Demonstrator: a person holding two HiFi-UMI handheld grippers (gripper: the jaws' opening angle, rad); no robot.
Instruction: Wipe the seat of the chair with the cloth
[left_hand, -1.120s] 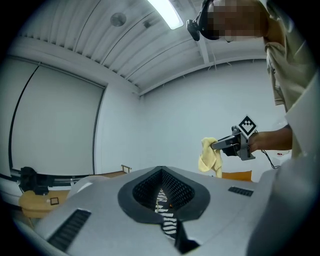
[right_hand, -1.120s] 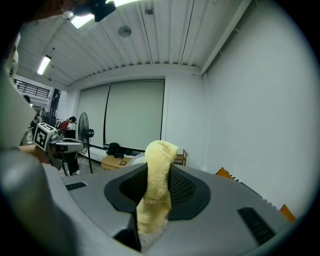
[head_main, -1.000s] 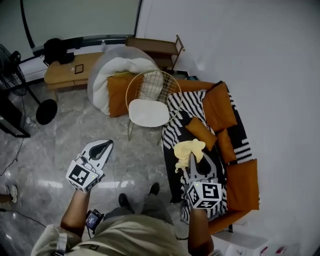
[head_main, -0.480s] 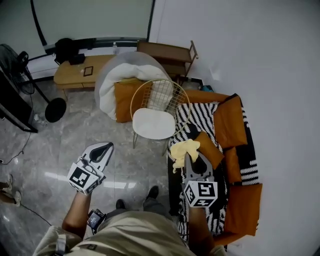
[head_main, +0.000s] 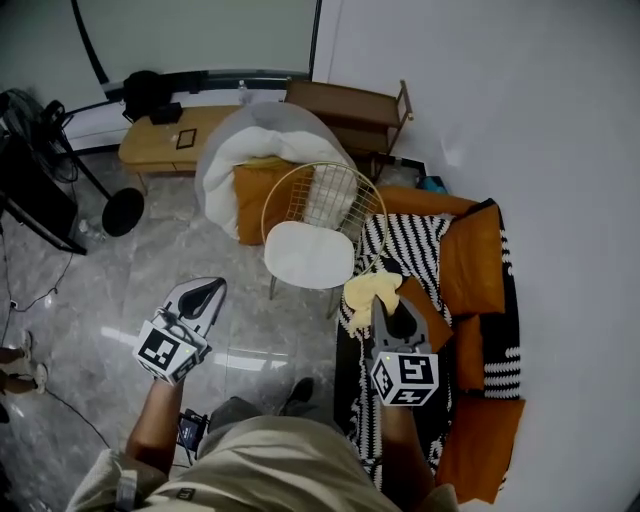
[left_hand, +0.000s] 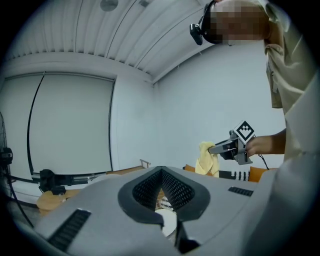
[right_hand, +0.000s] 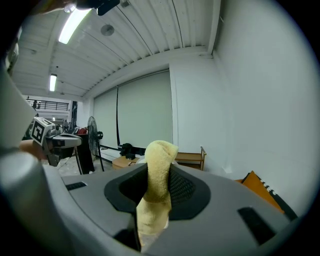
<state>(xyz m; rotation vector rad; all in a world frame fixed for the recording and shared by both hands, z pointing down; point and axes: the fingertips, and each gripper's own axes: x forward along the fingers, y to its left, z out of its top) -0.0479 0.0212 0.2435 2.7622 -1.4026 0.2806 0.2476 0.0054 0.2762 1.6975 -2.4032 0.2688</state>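
Holding the cloth clamped between its jaws, the right gripper has a yellow wad sticking out past its tips and a tail hanging below them. Target is the chair seat: white pad, ahead of this claw and off to its left, with the cloth's front edge just short of the pad's near-right rim in the head view. Not touching, as far as I can tell; the gap in height can't be read from above. The wire backrest is on the seat's far side, so the approach from the claw's side is open. The pad runs slightly wider across than deep, so I'd expect side-to-side strokes to cover it best. The left gripper has its jaws together on nothing, and the seat is ahead of it and to its right, further off than from the right claw. The right one is nearer and already loaded, so the move is its job: forward-left and down until the cloth lands on the pad. Risk: the striped sofa throw is just ahead-right of the claw, and the hanging tail could drag on it.
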